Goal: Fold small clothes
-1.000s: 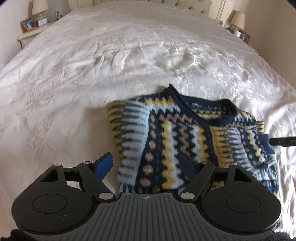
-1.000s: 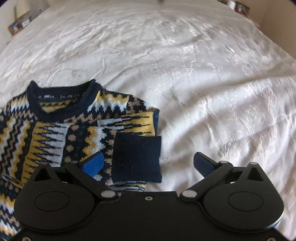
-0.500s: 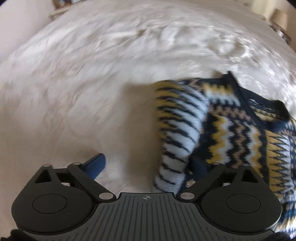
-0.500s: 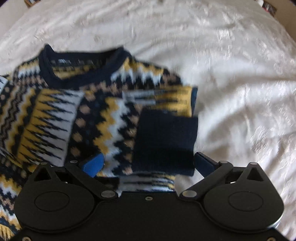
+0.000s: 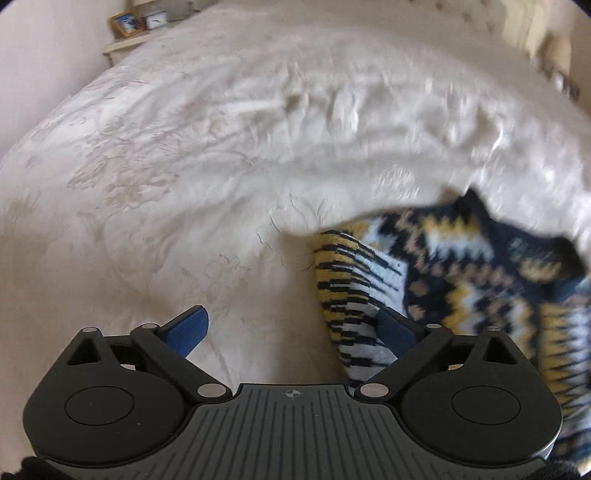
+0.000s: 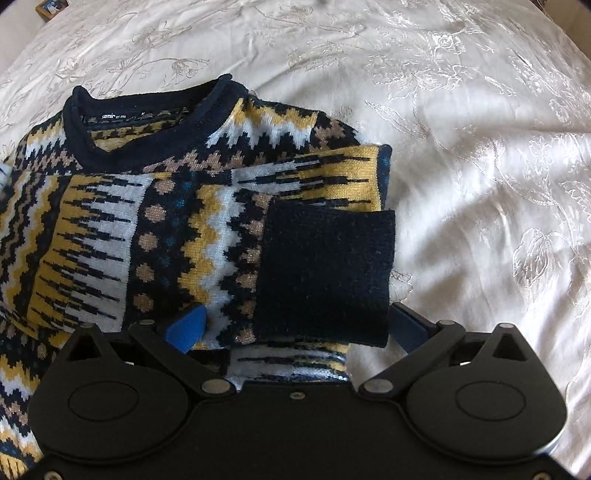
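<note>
A small knitted sweater [image 6: 177,206] in navy, yellow, white and tan zigzags lies flat on the bed, collar away from me, both sleeves folded in over the body. The right sleeve's navy cuff [image 6: 325,273] lies on top. My right gripper [image 6: 295,326] is open just above that cuff, a finger on each side. In the left wrist view the sweater [image 5: 443,277] is at the right. My left gripper [image 5: 291,328] is open over the bedspread at the sweater's left edge, its right finger [image 5: 393,328] over the folded left sleeve [image 5: 354,295].
The white embroidered bedspread [image 6: 480,147] covers the whole bed. A bedside table with a framed picture and a small clock [image 5: 136,26] stands at the far left. A lamp [image 5: 557,55] stands at the far right, blurred.
My left gripper has moved left, off the sweater's middle to its left edge. My right gripper has moved forward and left over the folded sleeve's cuff. Both stay open.
</note>
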Available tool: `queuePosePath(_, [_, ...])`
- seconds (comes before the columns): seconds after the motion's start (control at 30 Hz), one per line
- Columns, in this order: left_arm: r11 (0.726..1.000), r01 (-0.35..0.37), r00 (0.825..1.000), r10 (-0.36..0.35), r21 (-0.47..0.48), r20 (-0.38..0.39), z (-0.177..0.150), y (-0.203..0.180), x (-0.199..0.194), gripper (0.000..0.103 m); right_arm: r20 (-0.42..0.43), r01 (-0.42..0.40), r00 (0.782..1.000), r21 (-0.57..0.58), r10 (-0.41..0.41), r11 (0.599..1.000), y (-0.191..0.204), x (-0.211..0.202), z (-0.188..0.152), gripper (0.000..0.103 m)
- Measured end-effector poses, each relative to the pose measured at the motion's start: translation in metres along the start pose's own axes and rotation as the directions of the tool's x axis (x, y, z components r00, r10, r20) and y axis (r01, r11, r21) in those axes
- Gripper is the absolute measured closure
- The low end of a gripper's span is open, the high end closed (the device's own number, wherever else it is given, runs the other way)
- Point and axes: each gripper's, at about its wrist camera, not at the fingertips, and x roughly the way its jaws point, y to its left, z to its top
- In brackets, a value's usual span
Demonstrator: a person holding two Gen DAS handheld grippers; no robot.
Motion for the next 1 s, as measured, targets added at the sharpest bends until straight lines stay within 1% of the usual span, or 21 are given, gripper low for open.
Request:
queuePosePath(0.07, [0.996,-0.039,0.999,0.04,0.083,-0.01,0.002,-0.01,0.01,0.003,-0.002,-0.002,1.0,0.0,0.002,1.0,0.001,0.001,0.001,0.0])
queuePosePath(0.13, [0.985,-0.069,0.997,0.072,0.159,-0.01,0.004,-0.017,0.018,0.003,-0.004,-0.004,1.0,0.0,0.004,1.0,0.001,0.004,0.002,0.0])
queuePosePath(0.2, [0.98,-0.072,0.997,0.075,0.185,-0.013,0.006,-0.018,0.02,0.003,-0.004,-0.004,1.0,-0.002,0.004,1.0,0.002,0.005,0.004,0.0])
queuePosePath(0.27, [0.987,-0.064,0.998,0.065,0.15,0.001,0.009,-0.012,0.014,0.003,-0.005,-0.005,1.0,0.001,0.005,1.0,0.002,0.006,0.004,0.0])
queuePosePath(0.33, [0.996,-0.055,0.998,0.053,0.066,0.04,0.009,0.0,0.0,0.004,-0.004,-0.009,1.0,0.004,0.009,1.0,0.002,0.006,0.005,0.0])
queuePosePath(0.4, [0.999,-0.035,0.996,0.037,-0.021,0.082,0.003,0.014,-0.018,0.004,-0.001,-0.012,1.0,0.007,0.012,1.0,0.001,0.005,0.004,0.0])
queuePosePath(0.43, [0.998,-0.028,0.994,0.033,-0.05,0.103,-0.003,0.019,-0.028,0.004,-0.001,-0.014,1.0,0.008,0.014,1.0,0.0,0.006,0.004,0.0])
queuePosePath(0.47, [0.998,-0.022,0.993,0.029,-0.058,0.112,-0.009,0.022,-0.035,0.004,0.0,-0.014,1.0,0.011,0.014,1.0,-0.001,0.003,0.002,0.0])
queuePosePath(0.57, [0.999,-0.029,0.994,0.031,-0.019,0.108,-0.037,0.026,-0.053,0.004,0.0,-0.016,1.0,0.014,0.016,1.0,-0.002,0.003,0.002,0.0])
queuePosePath(0.67, [0.999,-0.034,0.996,0.031,0.033,0.081,-0.067,0.022,-0.065,0.004,-0.002,-0.019,1.0,0.013,0.019,1.0,-0.002,0.002,0.002,0.0])
queuePosePath(0.73, [0.998,-0.016,0.999,0.013,0.06,0.051,-0.078,0.018,-0.063,0.004,-0.002,-0.02,1.0,0.015,0.02,1.0,-0.002,0.002,0.002,0.0])
queuePosePath(0.83, [0.995,-0.006,1.0,0.004,0.096,0.018,-0.084,0.009,-0.051,0.004,-0.004,-0.017,1.0,0.013,0.017,1.0,-0.001,0.002,0.002,0.0])
queuePosePath(0.93, [0.993,-0.002,1.0,-0.002,0.121,0.031,-0.078,-0.002,-0.04,0.004,-0.006,-0.015,1.0,0.011,0.015,1.0,-0.001,0.002,0.002,0.0])
queuePosePath(1.0, [0.99,0.008,0.998,-0.016,0.142,0.054,-0.067,-0.011,-0.033,0.004,-0.008,-0.014,1.0,0.007,0.014,1.0,0.0,0.002,0.002,0.0])
